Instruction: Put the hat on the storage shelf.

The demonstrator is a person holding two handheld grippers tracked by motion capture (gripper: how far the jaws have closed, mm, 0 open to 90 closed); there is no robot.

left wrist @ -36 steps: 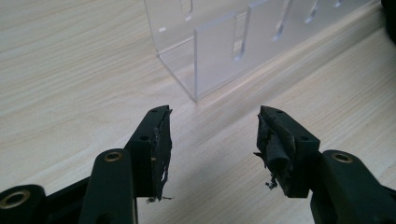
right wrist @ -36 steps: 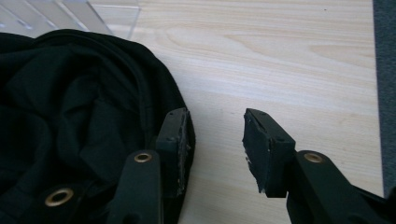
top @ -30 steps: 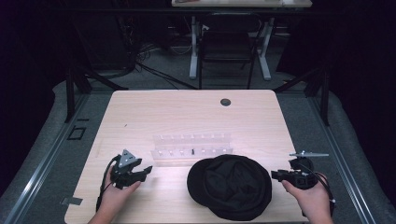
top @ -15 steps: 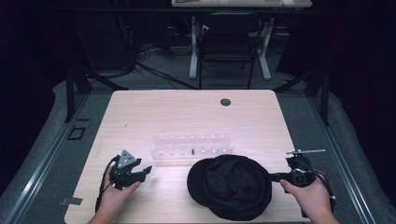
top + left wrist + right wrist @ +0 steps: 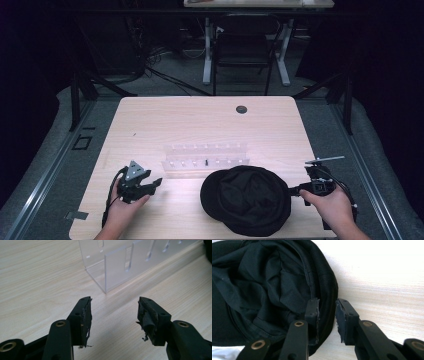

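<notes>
1. The desk (image 5: pixel 150 120) carries a black cap (image 5: pixel 246 200) near its front edge, right of the middle, lying upside down with its inside showing in the right gripper view; a clear acrylic rack (image 5: pixel 205 159) stands just behind the cap, toward the middle of the desk.
2. The right gripper (image 5: pixel 295 190) sits at the cap's right rim, near the front right corner, held by the right hand (image 5: pixel 330 207); its fingers (image 5: pixel 312 315) stand a little apart, one inside the cap and one outside, the rim between them, not yet closed on it.
3. The left gripper (image 5: pixel 154 184) rests near the front left corner in the left hand (image 5: pixel 122 210); its fingers (image 5: pixel 83 315) are wide apart over bare wood, pointing toward the rack's near corner; nothing lies between them.
4. A small dark round hole (image 5: pixel 241 109) sits near the desk's back edge.
</notes>
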